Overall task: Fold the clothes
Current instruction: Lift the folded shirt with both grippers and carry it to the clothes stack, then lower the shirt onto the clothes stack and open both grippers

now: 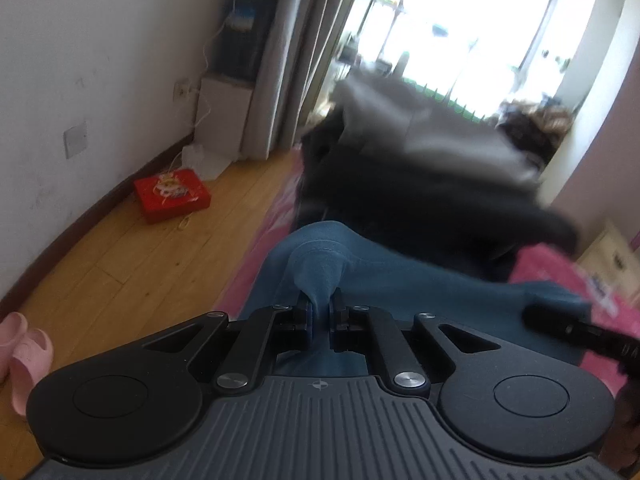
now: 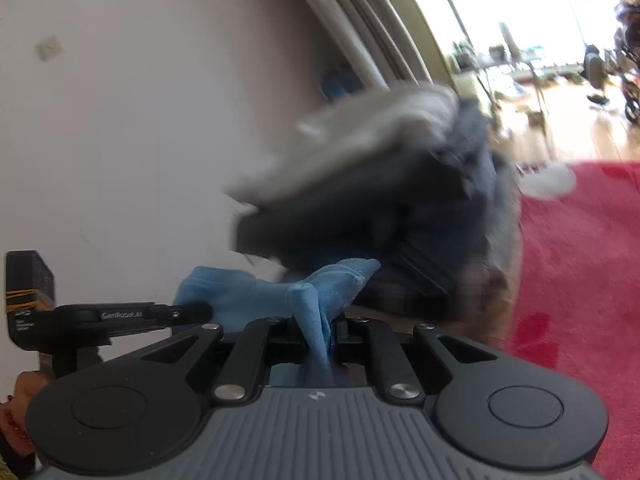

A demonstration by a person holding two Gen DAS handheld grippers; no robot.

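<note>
A blue garment (image 1: pixel 360 280) is stretched between both grippers above a pink bed cover (image 1: pixel 560 276). My left gripper (image 1: pixel 320 312) is shut on a bunched fold of its hem. In the right wrist view my right gripper (image 2: pixel 320 328) is shut on another pinched fold of the same blue garment (image 2: pixel 320 292). The left gripper's side (image 2: pixel 120 316) shows at the left of the right wrist view, and the right gripper's tip (image 1: pixel 560 320) at the right of the left wrist view. A blurred pile of dark and grey clothes (image 1: pixel 420 184) lies just beyond the blue garment.
A wooden floor (image 1: pixel 120 264) runs left of the bed, with a red box (image 1: pixel 172 194) and pink slippers (image 1: pixel 24 356) on it. Grey curtains (image 1: pixel 288 60) and a bright window stand behind. A white wall (image 2: pixel 140 100) is at the left, and the red bed cover (image 2: pixel 580 280) spreads right.
</note>
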